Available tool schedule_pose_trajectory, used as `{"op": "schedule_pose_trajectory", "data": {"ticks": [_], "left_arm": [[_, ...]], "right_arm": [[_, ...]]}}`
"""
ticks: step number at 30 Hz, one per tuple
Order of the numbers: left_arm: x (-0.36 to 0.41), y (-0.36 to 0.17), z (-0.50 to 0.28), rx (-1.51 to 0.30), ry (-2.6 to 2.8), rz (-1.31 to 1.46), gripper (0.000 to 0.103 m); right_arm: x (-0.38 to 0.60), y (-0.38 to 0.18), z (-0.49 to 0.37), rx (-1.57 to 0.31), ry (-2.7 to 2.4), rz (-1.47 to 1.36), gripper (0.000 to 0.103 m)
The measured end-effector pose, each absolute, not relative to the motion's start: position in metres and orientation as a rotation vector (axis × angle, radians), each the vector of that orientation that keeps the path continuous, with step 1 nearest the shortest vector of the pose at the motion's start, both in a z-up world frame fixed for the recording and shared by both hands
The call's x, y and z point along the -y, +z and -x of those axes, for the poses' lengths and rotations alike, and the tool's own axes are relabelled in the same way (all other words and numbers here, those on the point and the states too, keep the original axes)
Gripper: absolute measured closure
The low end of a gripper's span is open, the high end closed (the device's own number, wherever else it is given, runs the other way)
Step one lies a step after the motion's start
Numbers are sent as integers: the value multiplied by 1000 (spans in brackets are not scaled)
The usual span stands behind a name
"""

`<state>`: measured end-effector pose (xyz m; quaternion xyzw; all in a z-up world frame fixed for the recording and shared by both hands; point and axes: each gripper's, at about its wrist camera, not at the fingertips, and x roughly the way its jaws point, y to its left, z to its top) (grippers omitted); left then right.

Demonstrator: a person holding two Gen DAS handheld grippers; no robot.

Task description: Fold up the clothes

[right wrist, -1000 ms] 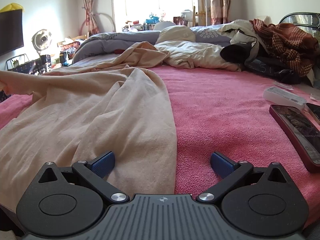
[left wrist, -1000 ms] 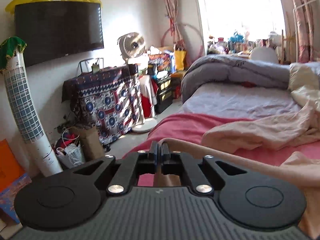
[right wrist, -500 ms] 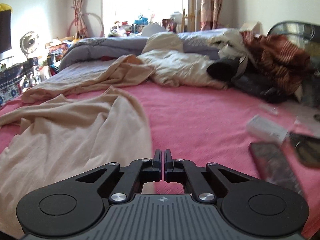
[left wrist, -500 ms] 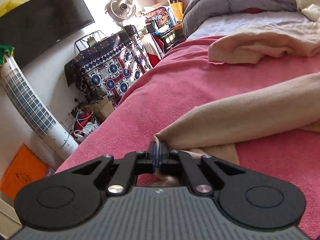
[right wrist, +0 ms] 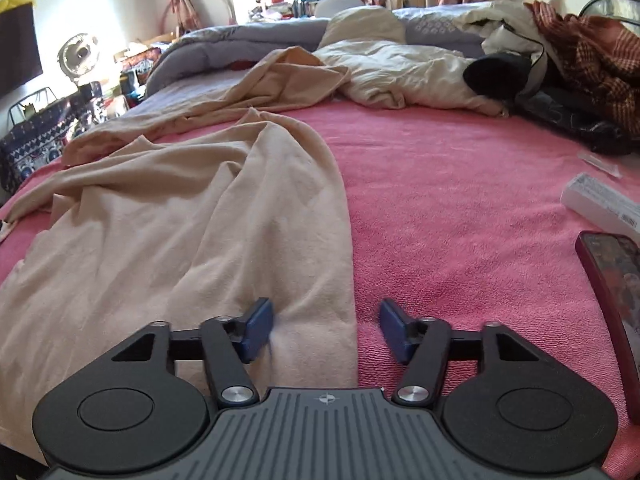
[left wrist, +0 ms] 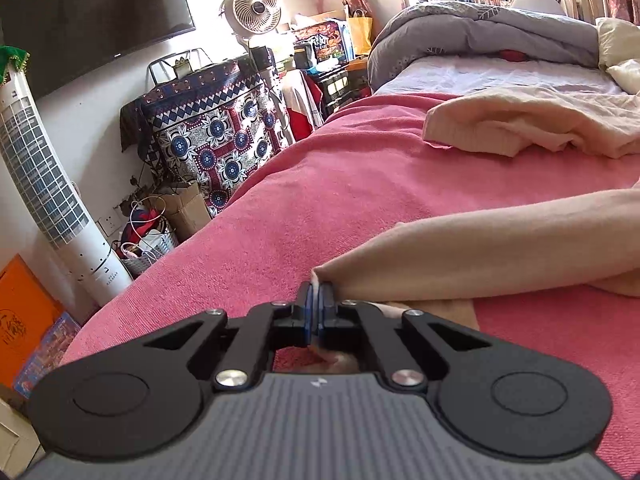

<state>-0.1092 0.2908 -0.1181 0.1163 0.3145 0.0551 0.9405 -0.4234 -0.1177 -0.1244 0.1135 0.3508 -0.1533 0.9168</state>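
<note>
left wrist: left gripper (left wrist: 319, 306) clamped on garment (left wrist: 500, 240) edge | right wrist: right gripper (right wrist: 326, 326) jaws apart, just opening, over garment hem on blanket (right wrist: 460, 200)

My left claw (left wrist: 319, 304) is pinched tight on an edge of the beige garment (left wrist: 500, 248), which stretches off to the right across the pink bedspread (left wrist: 340, 184). A second bunch of beige cloth (left wrist: 520, 128) lies farther up the bed. Past the bed's left side I see a patterned cloth (left wrist: 208, 140), a fan (left wrist: 256, 10) and a dark TV (left wrist: 92, 12).
</note>
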Motion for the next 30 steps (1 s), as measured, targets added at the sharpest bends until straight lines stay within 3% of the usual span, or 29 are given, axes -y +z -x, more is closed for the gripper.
{"op": "schedule_pose_trajectory", "data": {"ticks": [1,6,11,18,21,22,23,24,25,26,30], "left_arm": [[-291,-118,110,-641,113,-238,103],[-289,-118,111,-639,117,-248,103],[-288,-118,112,-641,117,-251,103],[-278,-117,110,-656,125,-333,103],[-268,-113,113,-686,84,-478,99],[-267,-110,117,-698,46,-517,89],[-268,-105,122,-702,8,-541,70],[-272,-98,129,-698,-30,-540,60],[-278,-91,136,-694,-63,-523,45],[-286,-84,143,-692,-86,-484,41],[-314,-54,179,-663,-168,-322,41]], "right_arm": [[113,-120,422,-721,-303,-247,99],[117,-83,425,-636,-370,-226,99],[145,-52,413,-573,-563,14,99],[199,-62,359,-582,-770,376,97],[211,-81,341,-693,-710,369,82],[214,-87,337,-732,-681,358,68],[211,-91,339,-742,-640,358,56],[200,-93,351,-711,-591,376,26],[188,-94,363,-683,-548,395,10],[174,-94,377,-658,-499,412,9],[114,-95,438,-626,-295,403,9]]}}
